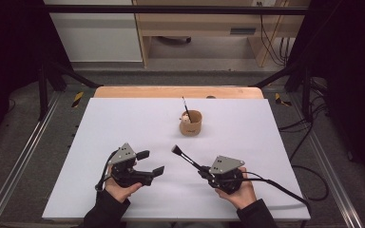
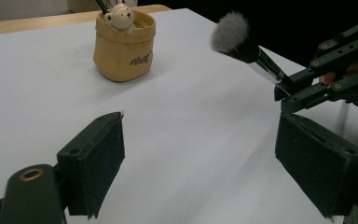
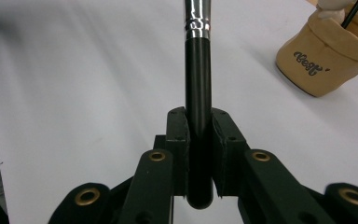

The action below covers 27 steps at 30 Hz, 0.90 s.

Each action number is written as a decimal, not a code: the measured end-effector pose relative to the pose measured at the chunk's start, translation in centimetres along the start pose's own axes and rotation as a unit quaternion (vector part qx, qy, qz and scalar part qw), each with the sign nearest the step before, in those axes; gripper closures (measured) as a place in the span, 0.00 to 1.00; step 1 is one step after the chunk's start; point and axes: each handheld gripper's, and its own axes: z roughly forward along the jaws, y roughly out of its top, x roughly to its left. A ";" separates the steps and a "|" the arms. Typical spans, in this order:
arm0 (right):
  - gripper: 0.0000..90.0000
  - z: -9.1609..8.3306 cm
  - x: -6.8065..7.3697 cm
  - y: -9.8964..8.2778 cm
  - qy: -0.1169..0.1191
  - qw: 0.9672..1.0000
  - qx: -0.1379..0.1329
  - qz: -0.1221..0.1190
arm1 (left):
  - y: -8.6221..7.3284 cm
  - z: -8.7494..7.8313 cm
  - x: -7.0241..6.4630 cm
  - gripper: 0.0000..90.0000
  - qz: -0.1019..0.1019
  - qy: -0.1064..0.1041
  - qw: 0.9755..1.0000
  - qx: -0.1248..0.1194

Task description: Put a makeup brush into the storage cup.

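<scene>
Big white table (image 1: 123,123) takes up most of the high view, with a wooden edge (image 1: 178,91) showing along its far side. Both of the person's hands come in at the near edge, each holding a gripper just above the tabletop.

The left gripper (image 1: 150,162) sits at the near left, its jaws spread wide with nothing between them (in the left gripper view you just see bare table through the gap). The right gripper (image 1: 201,168) is at the near right, well apart from the left one, and its jaws are clamped tight on the black handle of a makeup brush (image 1: 184,156). The brush sticks out from the jaws up and toward the table's middle, fluffy grey-white head lifted off the surface.

Farther back, near the middle of the table, stands a small tan fabric pot (image 1: 191,123), upright, with a little cream bear figure (image 2: 119,16) peeking over its rim and a thin dark stick (image 1: 186,107) leaning out of it.
</scene>
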 end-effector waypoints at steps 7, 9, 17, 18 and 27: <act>0.88 0.2 0.1 0.0 0.003 1.000 -0.008 0.008 | 0.1 0.3 -0.4 0.17 -0.008 -0.009 1.000 -0.011; 0.88 0.2 0.1 0.0 0.004 1.000 -0.009 0.009 | 0.1 0.4 -0.5 0.17 -0.008 -0.010 1.000 -0.013; 0.88 0.2 0.1 0.1 0.003 1.000 -0.020 0.014 | 0.3 0.9 -0.8 0.18 -0.011 -0.016 1.000 -0.016; 0.88 0.3 0.1 0.1 0.003 1.000 -0.020 0.014 | 0.3 0.9 -0.8 0.18 -0.011 -0.016 1.000 -0.017; 0.88 0.4 0.0 0.2 0.004 0.999 -0.028 0.022 | 0.6 1.4 -1.2 0.19 -0.009 -0.030 0.999 -0.017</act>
